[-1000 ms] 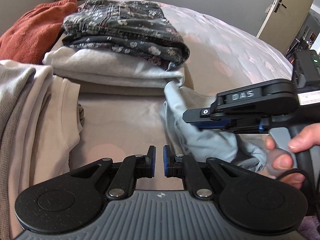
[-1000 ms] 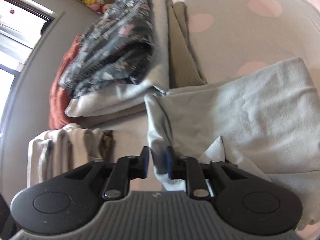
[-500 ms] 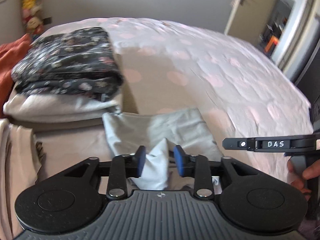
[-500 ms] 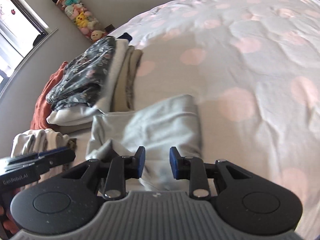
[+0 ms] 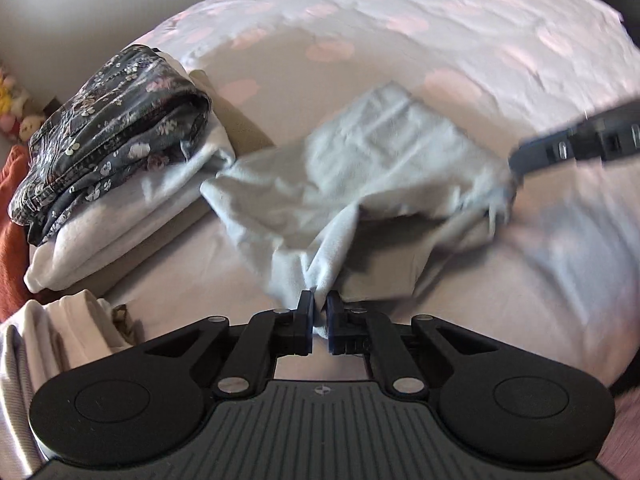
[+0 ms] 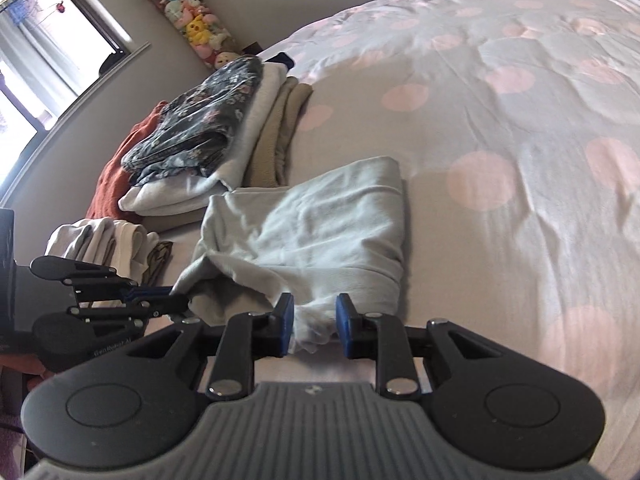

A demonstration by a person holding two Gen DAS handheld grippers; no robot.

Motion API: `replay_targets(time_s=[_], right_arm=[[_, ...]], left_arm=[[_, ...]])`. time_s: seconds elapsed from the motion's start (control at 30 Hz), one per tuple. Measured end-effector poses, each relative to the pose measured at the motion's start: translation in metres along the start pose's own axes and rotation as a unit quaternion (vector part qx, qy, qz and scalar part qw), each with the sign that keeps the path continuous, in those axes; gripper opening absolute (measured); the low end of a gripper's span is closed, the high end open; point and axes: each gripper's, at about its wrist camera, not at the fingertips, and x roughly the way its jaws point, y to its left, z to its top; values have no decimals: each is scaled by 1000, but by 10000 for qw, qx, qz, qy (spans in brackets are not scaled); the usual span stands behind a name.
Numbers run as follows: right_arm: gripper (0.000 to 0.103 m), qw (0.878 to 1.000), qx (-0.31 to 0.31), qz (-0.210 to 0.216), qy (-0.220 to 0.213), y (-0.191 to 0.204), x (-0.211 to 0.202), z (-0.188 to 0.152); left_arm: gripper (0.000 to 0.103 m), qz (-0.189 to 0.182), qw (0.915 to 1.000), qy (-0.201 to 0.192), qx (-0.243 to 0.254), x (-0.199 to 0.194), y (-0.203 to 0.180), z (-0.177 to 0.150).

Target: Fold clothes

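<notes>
Left claw [image 6: 176,304] side reads, perhaps, "GenRobot.AI"; it grips pale garment [image 6: 320,220].

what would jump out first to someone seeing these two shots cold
The pale blue garment crumpled mid-bed, pinched at its near edge by the left gripper, with the right gripper closing on a bunch of its fabric. Behind it to the left, a dark floral garment tops a stack of folded clothes on the pink-dotted bedspread.
</notes>
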Motion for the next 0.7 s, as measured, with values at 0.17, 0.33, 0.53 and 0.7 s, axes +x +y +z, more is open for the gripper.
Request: replay_targets(time_s=[0.17, 0.33, 0.53, 0.7], right_arm=[[9, 9998, -57, -61, 204, 0, 20, -11], [6, 9968, 42, -349, 712, -13, 47, -34], [8, 9956, 237, -332, 840, -31, 35, -48], [21, 9971, 559, -202, 470, -42, 6, -37]], left_arm=[[4, -186, 9993, 328, -62, 23, 14, -19], [4, -183, 9983, 504, -221, 43, 15, -25], [4, -6, 9964, 779, -341, 40, 23, -45], [7, -65, 9962, 317, -810, 5, 43, -49]])
